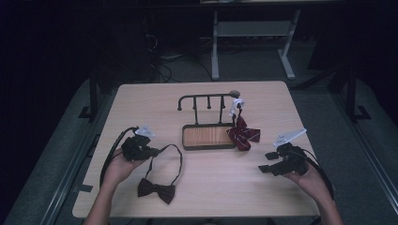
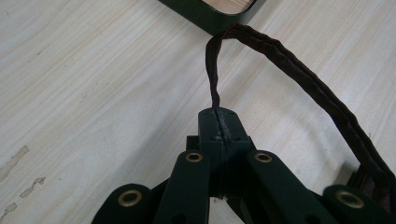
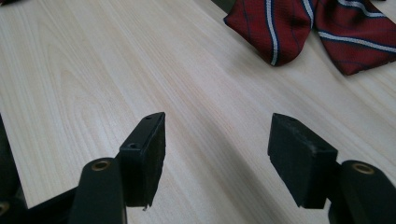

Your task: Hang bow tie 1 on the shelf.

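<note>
From where I stand, the job looks about half done: two bow ties are meant for the black rack [image 1: 206, 99] that stands at the middle of the table [image 1: 141, 96], a little toward the far edge, and one of them seems to be up already. The red striped bow tie [image 1: 244, 135] hangs by its strap from the right end of the rack's bar, under a white clip, and its wings rest on the table just beside the right end of the wooden tray base [image 1: 209, 136]; in the right gripper view its red cloth [image 3: 299, 28] lies well ahead of the jaws. The dark bow tie [image 1: 156, 190] is the one left. Its knot lies flat near the table's near edge, left of the middle, and its thin strap [image 1: 176, 154] loops up from it toward the rack. The left gripper [image 1: 151, 152] has that strap: in the left gripper view the jaws are pressed together with the strap [image 2: 212, 70] pinched between them, the rest of the loop arching away toward the corner of the tray. The right gripper [image 1: 268, 162] hovers near the table's right edge, its jaws spread wide with nothing between them. So I judge the pick-up as made, while the lift, the carry to a free peg and the hooking on are all not yet done.
</note>
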A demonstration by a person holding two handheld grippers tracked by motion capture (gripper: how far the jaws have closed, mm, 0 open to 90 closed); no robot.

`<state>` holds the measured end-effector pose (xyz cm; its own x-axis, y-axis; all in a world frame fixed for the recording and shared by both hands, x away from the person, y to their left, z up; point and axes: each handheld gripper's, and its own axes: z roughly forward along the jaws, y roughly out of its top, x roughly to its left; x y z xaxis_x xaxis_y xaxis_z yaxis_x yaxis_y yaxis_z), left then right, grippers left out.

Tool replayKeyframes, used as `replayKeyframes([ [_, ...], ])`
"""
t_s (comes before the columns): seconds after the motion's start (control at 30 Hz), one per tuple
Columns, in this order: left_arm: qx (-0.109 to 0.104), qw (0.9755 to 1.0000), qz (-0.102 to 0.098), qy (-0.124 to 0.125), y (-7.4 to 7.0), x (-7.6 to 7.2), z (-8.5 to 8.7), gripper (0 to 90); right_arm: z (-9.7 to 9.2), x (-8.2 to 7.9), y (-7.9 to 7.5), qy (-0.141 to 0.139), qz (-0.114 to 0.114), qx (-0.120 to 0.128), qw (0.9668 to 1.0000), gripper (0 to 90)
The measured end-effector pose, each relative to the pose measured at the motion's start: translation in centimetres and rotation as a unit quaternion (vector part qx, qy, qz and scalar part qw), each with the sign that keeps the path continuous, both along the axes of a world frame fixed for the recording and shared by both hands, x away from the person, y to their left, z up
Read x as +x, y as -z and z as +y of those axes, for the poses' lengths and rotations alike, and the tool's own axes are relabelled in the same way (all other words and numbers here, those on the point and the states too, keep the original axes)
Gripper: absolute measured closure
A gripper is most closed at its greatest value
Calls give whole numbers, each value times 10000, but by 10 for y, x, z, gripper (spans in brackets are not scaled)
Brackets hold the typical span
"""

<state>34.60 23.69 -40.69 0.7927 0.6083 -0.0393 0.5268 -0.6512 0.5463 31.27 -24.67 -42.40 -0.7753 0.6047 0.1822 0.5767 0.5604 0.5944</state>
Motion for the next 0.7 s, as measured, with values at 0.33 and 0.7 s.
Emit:
replayKeyframes([
  [0.33,-5,9998,-91,180,-13,-8,-7,900,0,0,-1,-46,-52,2,10000,367],
  [0.7,10,9989,-206,410,-30,-15,-16,900,-1,-2,-3,-22,-59,-13,10000,369],
])
